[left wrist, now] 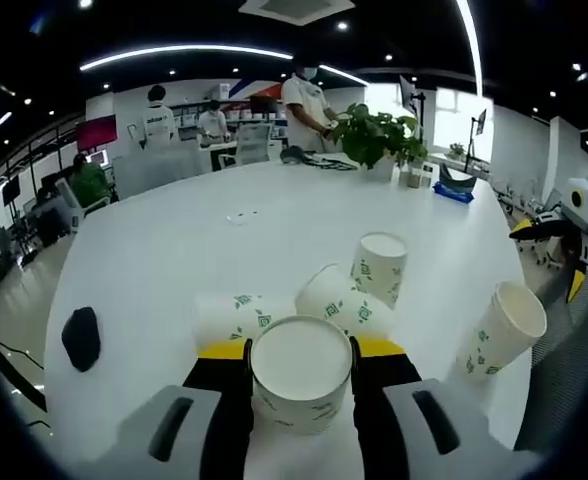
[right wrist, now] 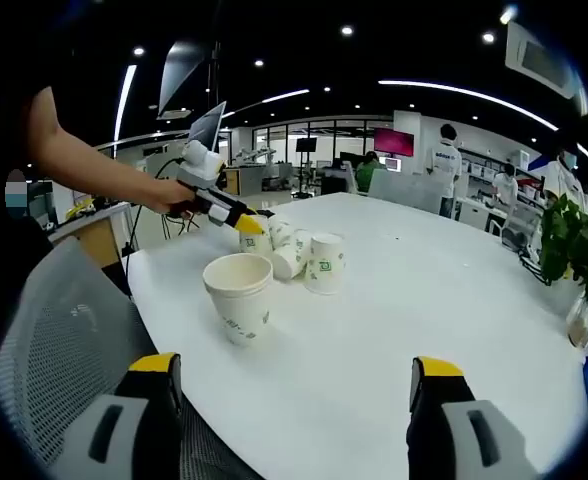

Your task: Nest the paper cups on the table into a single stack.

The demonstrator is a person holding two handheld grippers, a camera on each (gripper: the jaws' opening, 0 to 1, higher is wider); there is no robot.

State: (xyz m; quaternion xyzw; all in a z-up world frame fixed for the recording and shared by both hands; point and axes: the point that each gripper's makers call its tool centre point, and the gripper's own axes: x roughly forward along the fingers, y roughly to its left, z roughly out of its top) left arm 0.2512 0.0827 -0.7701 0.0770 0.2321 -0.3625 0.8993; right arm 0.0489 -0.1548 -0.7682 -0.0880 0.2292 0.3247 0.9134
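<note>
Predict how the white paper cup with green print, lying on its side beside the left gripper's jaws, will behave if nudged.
The white paper cup lying on its side will probably roll in a curve, since it tapers. It looks empty and thin-walled, so likely light and easily crushed. It touches another tipped white cup, so a push may shift both. The left gripper holds a third cup.

I'm in an open-plan office: big round white table (left wrist: 274,225), grey mesh office chair (right wrist: 64,340), leafy green potted plant (left wrist: 374,135), staff at desks behind.
</note>
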